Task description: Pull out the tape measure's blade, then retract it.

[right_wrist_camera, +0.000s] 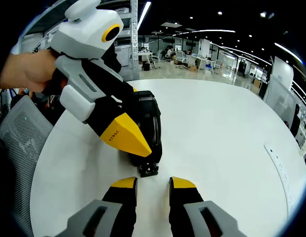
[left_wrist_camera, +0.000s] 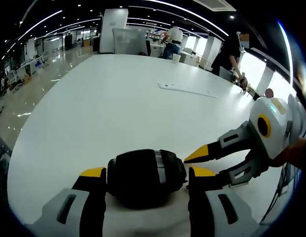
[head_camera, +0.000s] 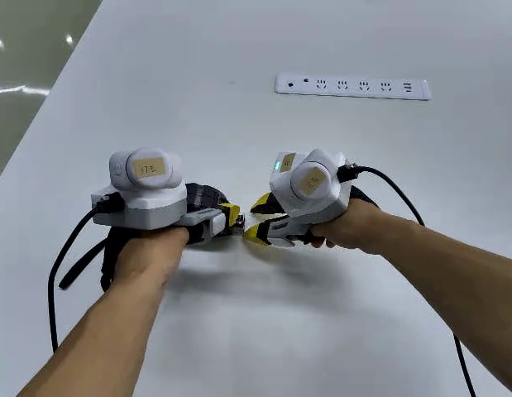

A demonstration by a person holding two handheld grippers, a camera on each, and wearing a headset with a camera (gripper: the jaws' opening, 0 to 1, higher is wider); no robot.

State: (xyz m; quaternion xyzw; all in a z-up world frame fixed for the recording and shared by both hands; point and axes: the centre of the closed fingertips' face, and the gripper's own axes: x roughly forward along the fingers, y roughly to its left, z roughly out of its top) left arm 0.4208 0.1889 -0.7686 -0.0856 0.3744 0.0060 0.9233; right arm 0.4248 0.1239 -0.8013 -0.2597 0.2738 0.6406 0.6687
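Your left tool [left_wrist_camera: 148, 174] is clamped on the black tape measure [right_wrist_camera: 148, 121], lower centre of frame. Your right tool [right_wrist_camera: 153, 185] has its jaws apart, just short of the blade tab [right_wrist_camera: 149, 169].

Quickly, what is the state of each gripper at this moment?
Left gripper: shut on the tape measure.
Right gripper: open, jaws just short of the blade's end hook.

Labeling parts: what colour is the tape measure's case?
The tape measure case is black; clearest in the left gripper view.
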